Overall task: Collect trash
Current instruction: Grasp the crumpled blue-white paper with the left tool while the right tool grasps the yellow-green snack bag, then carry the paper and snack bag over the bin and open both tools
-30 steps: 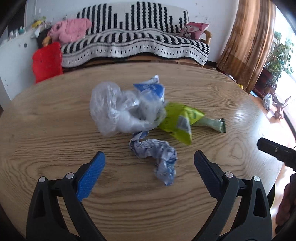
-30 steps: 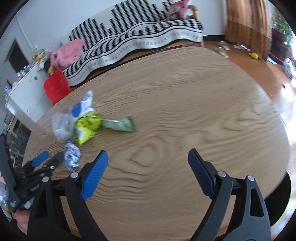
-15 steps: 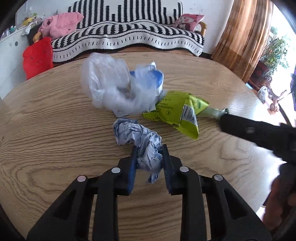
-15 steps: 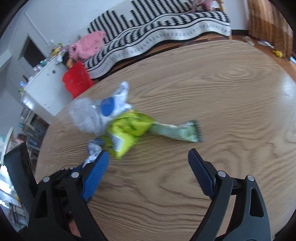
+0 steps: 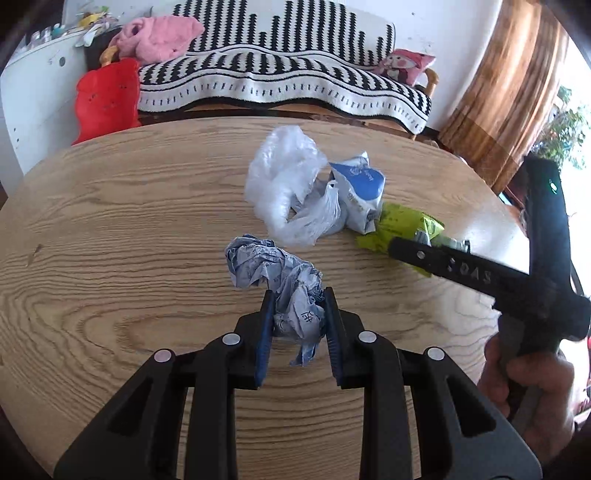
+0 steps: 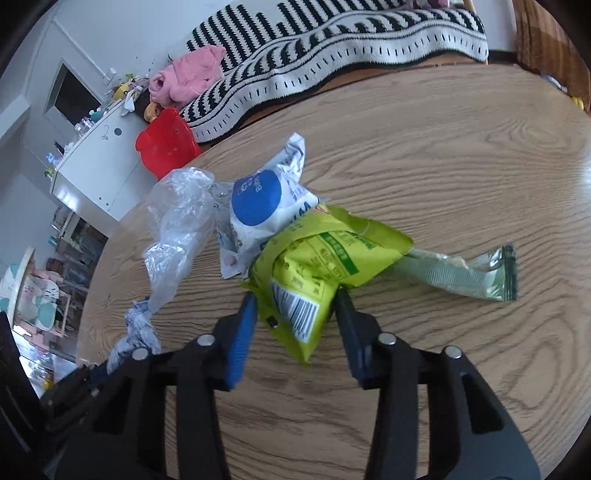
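Note:
Trash lies on a round wooden table (image 5: 110,229). My left gripper (image 5: 298,314) is shut on a crumpled blue-and-white paper wrapper (image 5: 273,273); the wrapper also shows at the left of the right wrist view (image 6: 135,332). My right gripper (image 6: 295,310) is closed around the near end of a yellow-green snack bag (image 6: 317,258). Behind these lie a clear plastic bag (image 5: 284,184), a white pouch with a blue circle (image 6: 258,203) and a pale green sachet (image 6: 461,273).
A striped sofa (image 5: 280,74) with pink clothes (image 5: 159,33) and a red cushion (image 5: 107,99) stands beyond the table's far edge. A white cabinet (image 6: 96,162) is at the left, brown curtains (image 5: 509,74) at the right.
My left gripper closed on the crumpled wrapper and keeps hold of it. My right gripper moved left to the yellow-green bag and closed its jaws around it.

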The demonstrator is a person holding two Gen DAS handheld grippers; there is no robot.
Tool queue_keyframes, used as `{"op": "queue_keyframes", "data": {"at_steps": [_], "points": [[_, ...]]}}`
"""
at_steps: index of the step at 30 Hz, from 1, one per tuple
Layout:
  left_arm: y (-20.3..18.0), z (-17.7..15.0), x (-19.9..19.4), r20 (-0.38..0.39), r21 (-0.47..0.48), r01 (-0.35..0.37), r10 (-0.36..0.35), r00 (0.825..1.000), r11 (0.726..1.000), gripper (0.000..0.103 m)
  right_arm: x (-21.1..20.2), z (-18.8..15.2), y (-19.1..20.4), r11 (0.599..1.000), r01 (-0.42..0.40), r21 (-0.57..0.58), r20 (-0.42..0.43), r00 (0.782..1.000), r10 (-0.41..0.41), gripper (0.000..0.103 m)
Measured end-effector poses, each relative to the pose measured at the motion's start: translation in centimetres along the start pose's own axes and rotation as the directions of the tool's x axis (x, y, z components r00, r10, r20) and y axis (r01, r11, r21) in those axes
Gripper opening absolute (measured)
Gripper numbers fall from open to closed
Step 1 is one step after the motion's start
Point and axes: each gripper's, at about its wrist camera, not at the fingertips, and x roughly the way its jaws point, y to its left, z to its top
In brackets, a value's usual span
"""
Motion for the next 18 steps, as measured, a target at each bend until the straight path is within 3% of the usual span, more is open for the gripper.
{"op": "queue_keyframes", "data": {"at_steps": [3, 7, 11, 18], "points": [[0.0, 0.3, -1.0, 0.011, -0.025, 0.038, -0.038, 0.999, 0.999, 0.025, -2.1, -0.3, 1.3, 0.998, 0.001, -0.057, 0.036, 0.999, 0.001, 0.032], [-1.5, 0.0, -3.2, 0.030, -0.046, 0.150, -0.148, 0.988, 0.988, 0.025, -5.2, -1.1, 1.8, 0.995, 0.002, -0.104, 0.074, 0.997, 0.006, 0.030], [-4.8, -0.7, -4.8, 0.072, 0.033, 0.153, -0.155, 0.985, 0.988, 0.025, -9.0, -2.2, 1.1, 0.991, 0.035, -0.127, 0.114, 0.993, -0.020, 0.029], [-11.1, -1.3, -4.2, 0.056, 0.091, 0.202, -0.207, 0.977, 0.975, 0.025, -16.3, -4.8, -3.0, 0.986, 0.119, -0.120, 0.176, 0.980, -0.096, 0.026]]}}
